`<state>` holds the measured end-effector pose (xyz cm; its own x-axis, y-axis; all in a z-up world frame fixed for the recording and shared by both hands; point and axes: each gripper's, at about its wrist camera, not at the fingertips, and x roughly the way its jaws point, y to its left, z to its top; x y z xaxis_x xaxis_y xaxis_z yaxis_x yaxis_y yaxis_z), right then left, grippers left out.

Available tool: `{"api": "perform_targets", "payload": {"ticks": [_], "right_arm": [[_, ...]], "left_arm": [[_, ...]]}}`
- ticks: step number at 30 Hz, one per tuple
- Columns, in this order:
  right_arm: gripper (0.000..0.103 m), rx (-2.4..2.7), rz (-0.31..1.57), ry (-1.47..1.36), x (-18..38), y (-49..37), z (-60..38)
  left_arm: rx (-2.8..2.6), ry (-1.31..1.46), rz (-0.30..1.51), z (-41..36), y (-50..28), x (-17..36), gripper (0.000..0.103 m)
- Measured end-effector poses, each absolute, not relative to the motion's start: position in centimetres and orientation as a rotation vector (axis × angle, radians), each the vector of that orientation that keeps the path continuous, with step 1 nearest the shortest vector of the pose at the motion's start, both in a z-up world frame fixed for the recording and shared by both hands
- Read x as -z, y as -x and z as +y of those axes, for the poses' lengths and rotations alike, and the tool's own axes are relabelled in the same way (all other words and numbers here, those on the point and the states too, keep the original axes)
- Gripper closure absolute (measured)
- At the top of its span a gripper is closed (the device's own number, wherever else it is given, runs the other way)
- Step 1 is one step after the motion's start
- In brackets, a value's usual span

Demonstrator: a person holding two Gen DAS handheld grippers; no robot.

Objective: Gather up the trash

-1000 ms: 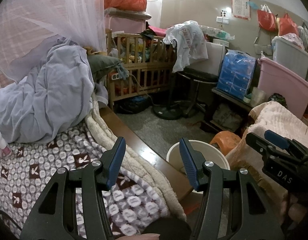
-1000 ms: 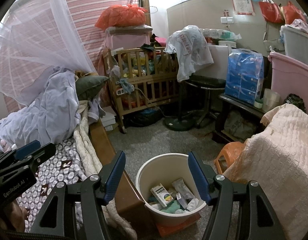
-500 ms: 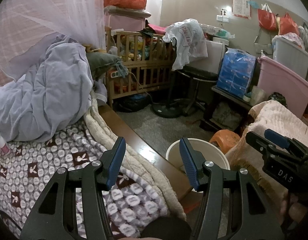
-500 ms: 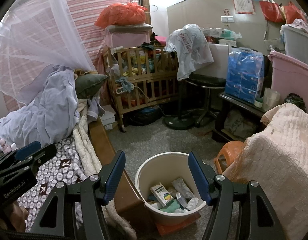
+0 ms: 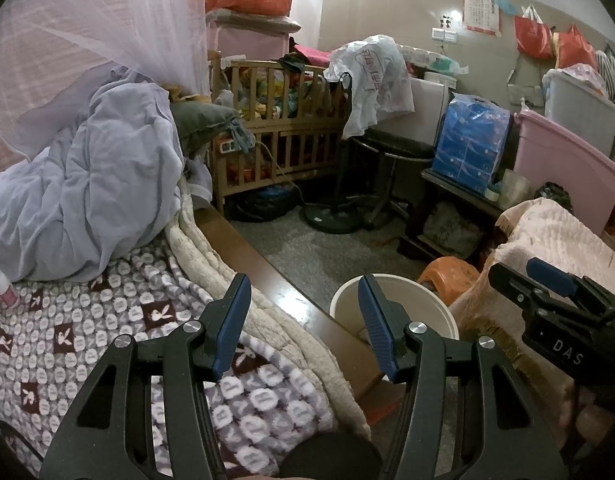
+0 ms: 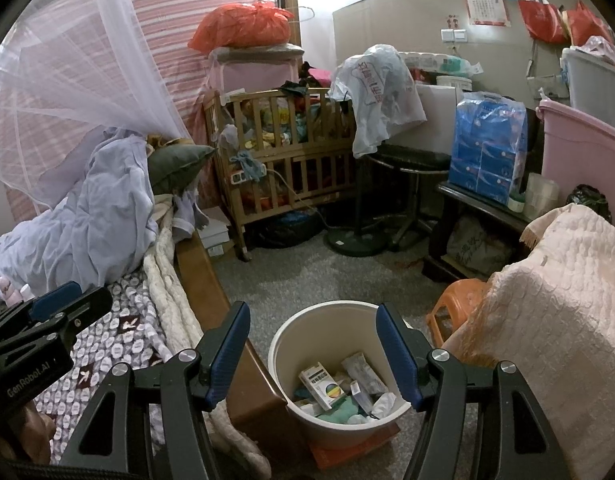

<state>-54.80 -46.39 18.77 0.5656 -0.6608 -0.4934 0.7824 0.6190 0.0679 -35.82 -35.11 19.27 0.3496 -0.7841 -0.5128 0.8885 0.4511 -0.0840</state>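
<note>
Since a second ago, my left view is drifting slightly toward the bed: the lilac duvet (image 5: 87,184) is sitting a little further right in the frame, and the pink-capped bottle (image 5: 1,286) is sliding toward the left edge. My right view is hardly changing.

I am holding my left gripper (image 5: 303,326) wide apart and empty over the edge of the patterned blanket (image 5: 67,340), with the bin's rim just beyond its right finger.

I am holding my right gripper (image 6: 313,354) spread open too, gripping nothing, above the cream bin (image 6: 307,324) at the bottom centre of the frame. The trash (image 6: 339,392), small boxes and wrappers, is lying inside the bin, which is standing beside the wooden bed rail (image 6: 211,304).
</note>
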Motion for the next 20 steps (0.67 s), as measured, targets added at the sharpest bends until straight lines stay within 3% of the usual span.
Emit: {"api": "perform_targets", "payload": {"ticks": [20], "right_arm": [[0.039, 0.853, 0.469, -0.302, -17.1, 55.1, -46.6]], "left_arm": [[1.104, -0.217, 0.576, -34.7, 35.2, -18.4, 0.049]]}}
